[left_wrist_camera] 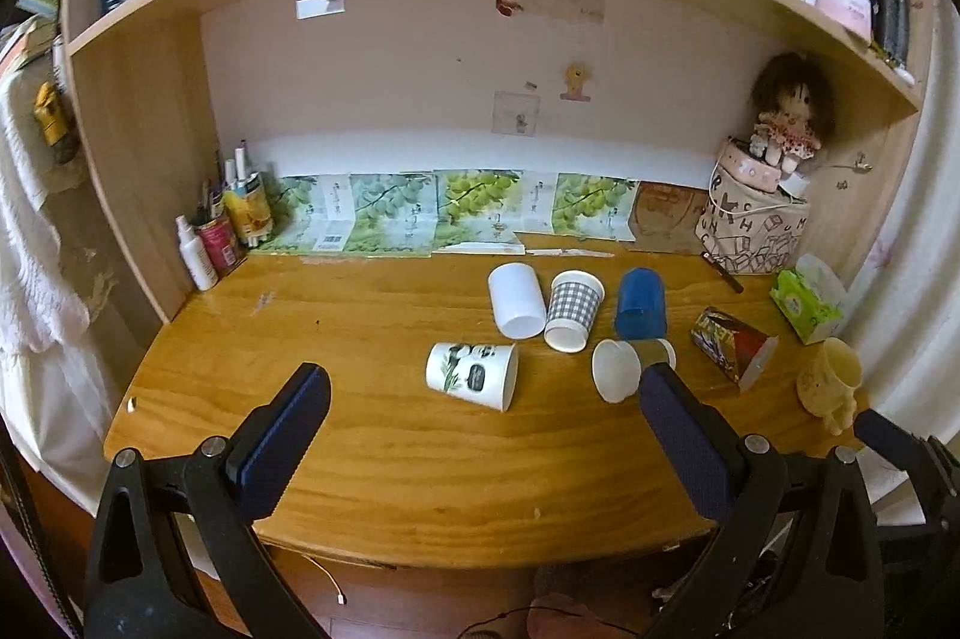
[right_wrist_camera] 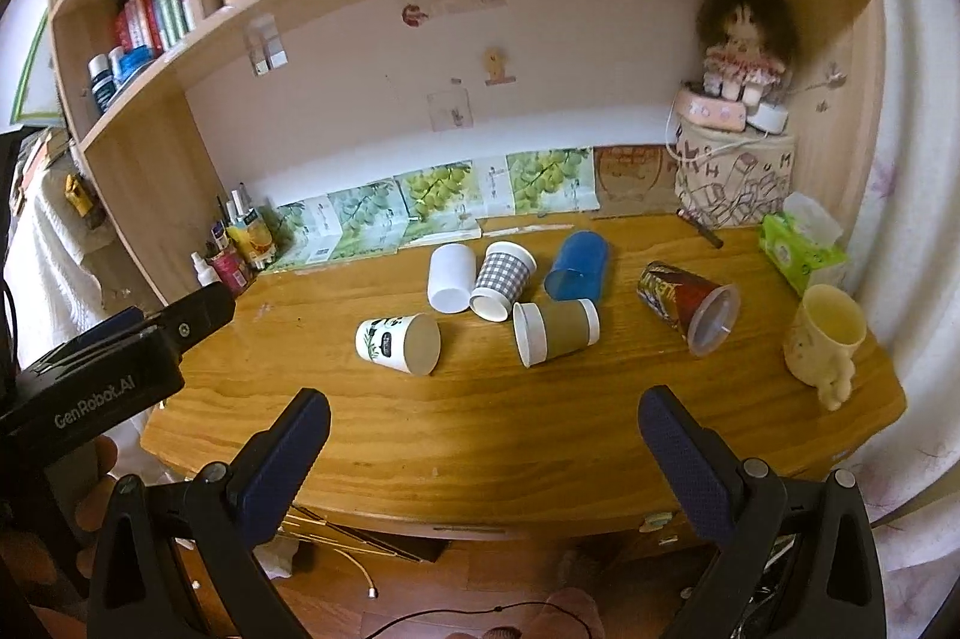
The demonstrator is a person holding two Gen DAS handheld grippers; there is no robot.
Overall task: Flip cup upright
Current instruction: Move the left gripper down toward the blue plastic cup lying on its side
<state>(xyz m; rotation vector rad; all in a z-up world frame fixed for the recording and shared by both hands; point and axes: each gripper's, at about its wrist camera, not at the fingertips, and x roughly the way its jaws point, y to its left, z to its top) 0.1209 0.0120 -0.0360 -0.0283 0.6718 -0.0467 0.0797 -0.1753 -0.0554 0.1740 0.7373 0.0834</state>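
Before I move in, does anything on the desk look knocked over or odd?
Yes: six cups lie on their sides mid-desk, namely the plain white cup, grey checked paper cup, blue plastic cup, brown-sleeved paper cup, panda-print paper cup and dark patterned cup. Only the pale yellow mug stands upright.

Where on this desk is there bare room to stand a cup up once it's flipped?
Bare wood runs along the front edge of the desk, nearer than the panda cup, and on the left between that cup and the pen holders. The middle and right are crowded: checked cup, blue cup, brown-sleeved cup, yellow mug.
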